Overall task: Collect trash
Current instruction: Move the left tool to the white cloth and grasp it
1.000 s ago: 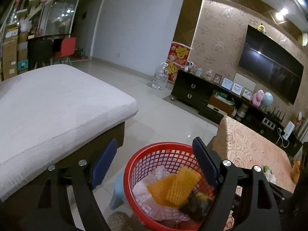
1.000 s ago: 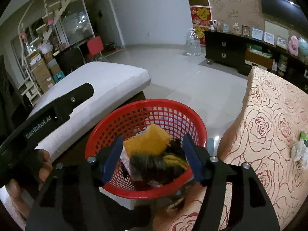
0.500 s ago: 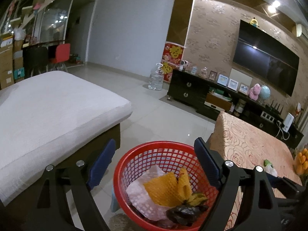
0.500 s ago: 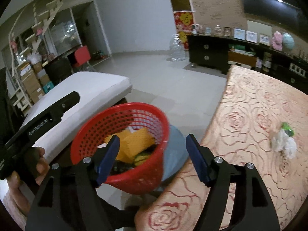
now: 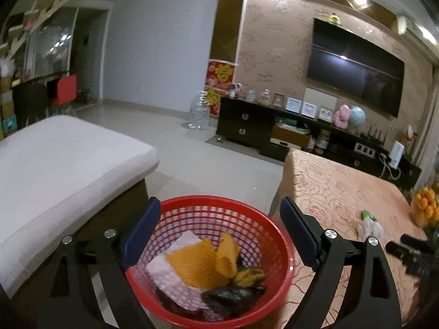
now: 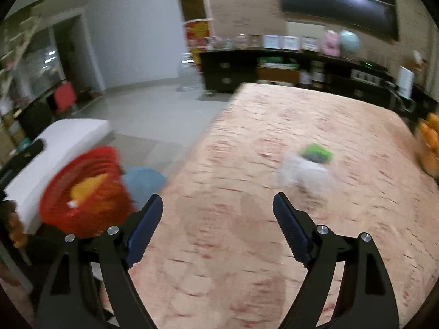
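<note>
With its jaws spread wide and nothing between them, the right gripper (image 6: 218,220) hangs over the rose-patterned tablecloth (image 6: 274,246), pointing down toward the table; the jaws have just been opening, and the blur across the right wrist view suits a hand in quick motion. Ahead of it and a little to its right, well short of contact, lies a crumpled clear plastic wrapper with a green scrap (image 6: 308,164) on top, the only loose trash visible on the cloth. The left gripper (image 5: 221,231) is likewise spread, its jaws having just been opening too, with no pad pressing on anything; it hovers above the red basket (image 5: 282,252), whose rim shows between and below the two fingers. Whether the basket rests on something or is supported another way is hard to tell, though a pale blue object sits just beside it in the right wrist view. Inside the basket already lie yellow foam netting (image 5: 203,260), a pinkish-white foam sheet (image 5: 167,274) and a dark crumpled lump (image 5: 230,298), so several pieces appear collected. What seems left is the wrapper on the table: reach it, pinch it, carry it to the basket and drop it in. A pile of oranges (image 5: 425,211) at the far table edge looks like no trash
</note>
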`<state>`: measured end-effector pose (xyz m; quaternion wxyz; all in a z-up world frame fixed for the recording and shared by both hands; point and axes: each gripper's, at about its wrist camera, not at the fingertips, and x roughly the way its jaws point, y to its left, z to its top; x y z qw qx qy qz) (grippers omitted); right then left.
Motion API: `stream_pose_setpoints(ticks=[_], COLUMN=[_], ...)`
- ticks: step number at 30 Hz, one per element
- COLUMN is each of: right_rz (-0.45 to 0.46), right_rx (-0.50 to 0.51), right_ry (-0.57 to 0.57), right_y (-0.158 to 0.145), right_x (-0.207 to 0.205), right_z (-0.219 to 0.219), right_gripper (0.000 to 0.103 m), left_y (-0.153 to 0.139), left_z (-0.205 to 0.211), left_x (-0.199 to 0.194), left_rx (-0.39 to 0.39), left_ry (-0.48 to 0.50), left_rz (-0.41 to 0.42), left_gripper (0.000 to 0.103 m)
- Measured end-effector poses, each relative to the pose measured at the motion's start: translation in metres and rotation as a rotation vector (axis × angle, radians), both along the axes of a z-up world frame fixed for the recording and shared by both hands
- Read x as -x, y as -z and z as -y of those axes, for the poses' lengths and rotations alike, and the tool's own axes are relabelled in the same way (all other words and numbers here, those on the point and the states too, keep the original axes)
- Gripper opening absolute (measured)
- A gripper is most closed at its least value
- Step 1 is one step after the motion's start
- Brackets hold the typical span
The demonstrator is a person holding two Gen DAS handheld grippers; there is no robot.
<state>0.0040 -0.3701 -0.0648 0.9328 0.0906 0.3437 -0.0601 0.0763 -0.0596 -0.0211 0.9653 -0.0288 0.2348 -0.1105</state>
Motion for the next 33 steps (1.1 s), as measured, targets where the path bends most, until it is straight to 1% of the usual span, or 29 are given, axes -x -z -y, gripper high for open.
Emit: stream_pose_setpoints(ticks=[2,6,10,12,13,15,18,20,23,25,27,30,33], right_rz=[-0.013,-0.014,0.011,0.018,0.020,0.031,0.050,0.057,0.070,0.064,0.068,0.050,0.032], right_rx=[-0.002,-0.007,-0.020,-0.011,0.001,0.061,0.143,0.159,0.107,0.053,0.039,0.018,-0.039], right_ry=[0.057,0.148,0.217,0.232,0.235,0.243,0.260,0.266,0.276,0.262,0.264,0.269,0.292], right_y=[0.005,0.009,0.007,0.005,0.004,-0.001,-0.009,-0.014,-0.014,-0.015,-0.016,-0.014,-0.008], right_x=[0.008,0.016,0.022,0.022,0.022,0.015,0.007,0.004,0.005,0.005,0.009,0.012,0.017], right_z=[0.028,0.069,0.097,0.104,0.109,0.119,0.133,0.145,0.159,0.164,0.165,0.167,0.177], right_gripper=[0.080,0.081,0.085,0.086,0.086,0.087,0.091,0.091,0.092,0.092,0.092,0.092,0.092], left_y=[0.002,0.007,0.011,0.013,0.015,0.018,0.024,0.027,0.030,0.032,0.032,0.035,0.045], left_z=[0.012,0.033,0.054,0.063,0.069,0.077,0.095,0.106,0.130,0.157,0.183,0.220,0.256], left_x=[0.003,0.006,0.009,0.009,0.010,0.009,0.007,0.006,0.003,-0.002,-0.007,-0.018,-0.030], left_rx=[-0.022,-0.047,-0.084,-0.098,-0.103,-0.109,-0.137,-0.163,-0.198,-0.244,-0.278,-0.268,-0.284], left_ry=[0.028,0.070,0.100,0.119,0.131,0.151,0.184,0.201,0.248,0.301,0.356,0.426,0.484], left_rz=[0.005,-0.005,-0.006,-0.014,-0.021,-0.035,-0.060,-0.069,-0.085,-0.091,-0.098,-0.120,-0.155], left_gripper=[0.085,0.085,0.085,0.085,0.085,0.085,0.085,0.085,0.085,0.085,0.085,0.085,0.085])
